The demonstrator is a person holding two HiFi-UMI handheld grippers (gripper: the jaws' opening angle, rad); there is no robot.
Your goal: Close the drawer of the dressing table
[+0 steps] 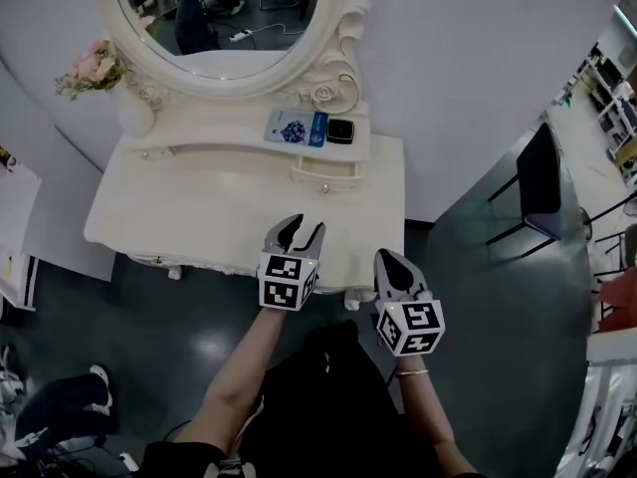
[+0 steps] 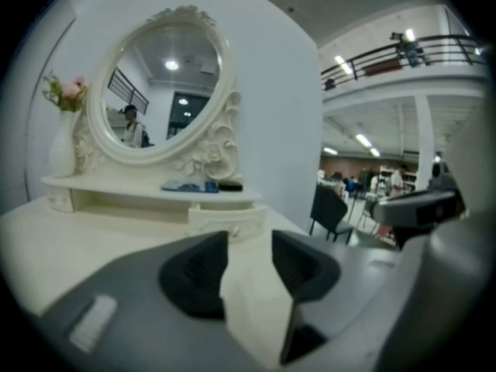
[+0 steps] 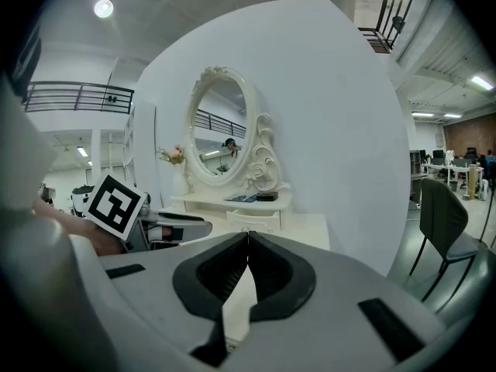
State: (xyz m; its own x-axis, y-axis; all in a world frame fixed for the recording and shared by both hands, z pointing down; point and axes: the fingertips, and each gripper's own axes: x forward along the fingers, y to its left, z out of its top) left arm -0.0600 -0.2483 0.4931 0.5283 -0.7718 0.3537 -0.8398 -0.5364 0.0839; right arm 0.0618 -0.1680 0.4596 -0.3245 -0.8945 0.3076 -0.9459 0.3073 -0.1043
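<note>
**A:** Where's the drawer (image 1: 325, 168)?

**B:** Under the raised shelf (image 1: 219, 130) along the bench's (image 1: 199, 212) back edge, toward the right back corner. Its front stands proud of the shelf face, so it's part-way out. Not closed.

**A:** Tongs?

**B:** Left tongs (image 1: 309, 224): jaws apart, nothing between them but bare bench top. They're over the front edge, right of its middle, aimed roughly at the drawer front. Right tongs (image 1: 386, 257): tips pressed together, empty, just off the front right corner.

**A:** Any contact with the drawer?

**B:** None. Both sets are well apart from it, with most of the bench top in between.

**A:** So progress?

**B:** My reading: approach only. The push itself isn't started. What's left is to reach the drawer front, set a tip or closed jaws against it, and press straight toward the back edge until it sits flush.

**A:** Anything in the way?

**B:** The top between tongs and drawer is bare. A blue booklet (image 1: 296, 126) and a small black box (image 1: 340, 131) lie on the shelf above the drawer, out of its path. The flowers (image 1: 92, 66) are over at the left back corner.
</note>
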